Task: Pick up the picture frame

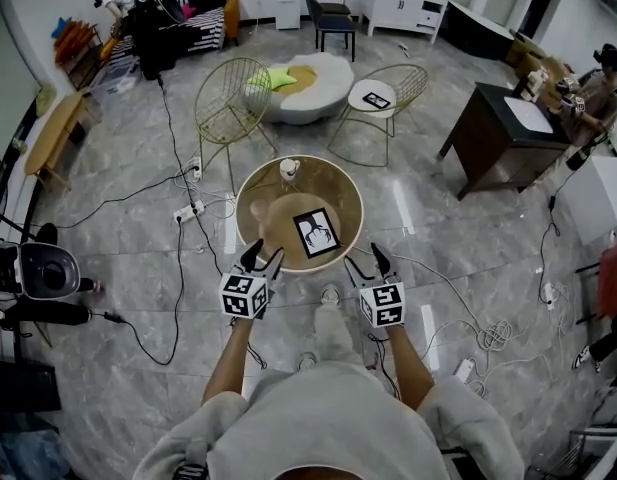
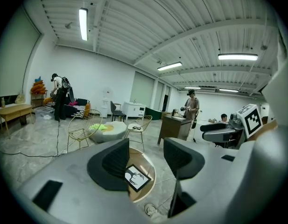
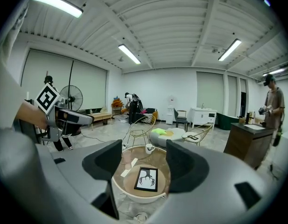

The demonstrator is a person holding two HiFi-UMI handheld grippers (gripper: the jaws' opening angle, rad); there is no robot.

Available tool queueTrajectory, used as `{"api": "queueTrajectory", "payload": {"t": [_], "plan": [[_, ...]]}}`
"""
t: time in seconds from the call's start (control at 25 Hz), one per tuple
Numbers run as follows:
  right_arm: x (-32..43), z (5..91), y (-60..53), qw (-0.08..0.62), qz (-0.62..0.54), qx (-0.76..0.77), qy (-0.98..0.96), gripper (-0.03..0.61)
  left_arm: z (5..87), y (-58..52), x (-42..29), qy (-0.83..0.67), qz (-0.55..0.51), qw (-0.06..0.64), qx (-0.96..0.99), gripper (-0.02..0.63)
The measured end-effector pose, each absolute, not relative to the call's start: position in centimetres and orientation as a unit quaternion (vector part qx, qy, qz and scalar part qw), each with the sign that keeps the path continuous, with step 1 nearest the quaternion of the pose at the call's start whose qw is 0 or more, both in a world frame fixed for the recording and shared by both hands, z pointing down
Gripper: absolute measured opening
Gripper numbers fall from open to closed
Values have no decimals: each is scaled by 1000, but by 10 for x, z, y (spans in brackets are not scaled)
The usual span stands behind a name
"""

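The picture frame [image 1: 316, 233] lay flat near the front of the round surface [image 1: 263, 193] while the left gripper [image 1: 263, 258] and right gripper [image 1: 368, 261] hung just short of it, jaws apart and empty — the reach likely needed one lowered over a frame edge, then closed squarely.

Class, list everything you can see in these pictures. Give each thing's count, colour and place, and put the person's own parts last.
picture frame: one, black, flat on the round table's near side
mug: one, white, table's far edge
round table: one, brown, in front of the person
wire chairs: two, gold, beyond the table
pouf: one, white, between the chairs
desk: one, dark brown, right
cabinet: one, white, far wall
left hand-held gripper: one, black jaws apart, empty
right hand-held gripper: one, black jaws apart, empty
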State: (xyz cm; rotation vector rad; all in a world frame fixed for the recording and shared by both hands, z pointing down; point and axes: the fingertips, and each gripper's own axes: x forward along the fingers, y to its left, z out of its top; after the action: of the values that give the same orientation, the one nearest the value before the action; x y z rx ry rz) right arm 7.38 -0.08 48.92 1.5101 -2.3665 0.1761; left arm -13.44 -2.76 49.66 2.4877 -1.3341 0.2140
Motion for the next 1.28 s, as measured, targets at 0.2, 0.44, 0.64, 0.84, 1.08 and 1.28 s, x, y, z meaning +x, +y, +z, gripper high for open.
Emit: {"api": "queueTrajectory", "payload": {"t": [0.2, 0.44, 0.64, 0.84, 1.08, 1.28], "plan": [[79, 497, -20, 167, 66, 528, -830, 285, 502, -48, -127, -464, 77, 154, 869, 230], [84, 507, -57, 172, 74, 520, -833, 285, 511, -83, -117, -466, 86, 163, 865, 230], [84, 516, -93, 176, 80, 511, -837, 285, 521, -114, -114, -468, 93, 170, 862, 230], [87, 524, -132, 178, 94, 502, -841, 285, 526, -149, -109, -471, 104, 183, 857, 230], [94, 533, -180, 184, 112, 487, -846, 285, 532, -194, -94, -477, 114, 198, 848, 230], [97, 547, -211, 194, 127, 470, -852, 285, 549, -218, -86, -484, 124, 219, 838, 230]]}}
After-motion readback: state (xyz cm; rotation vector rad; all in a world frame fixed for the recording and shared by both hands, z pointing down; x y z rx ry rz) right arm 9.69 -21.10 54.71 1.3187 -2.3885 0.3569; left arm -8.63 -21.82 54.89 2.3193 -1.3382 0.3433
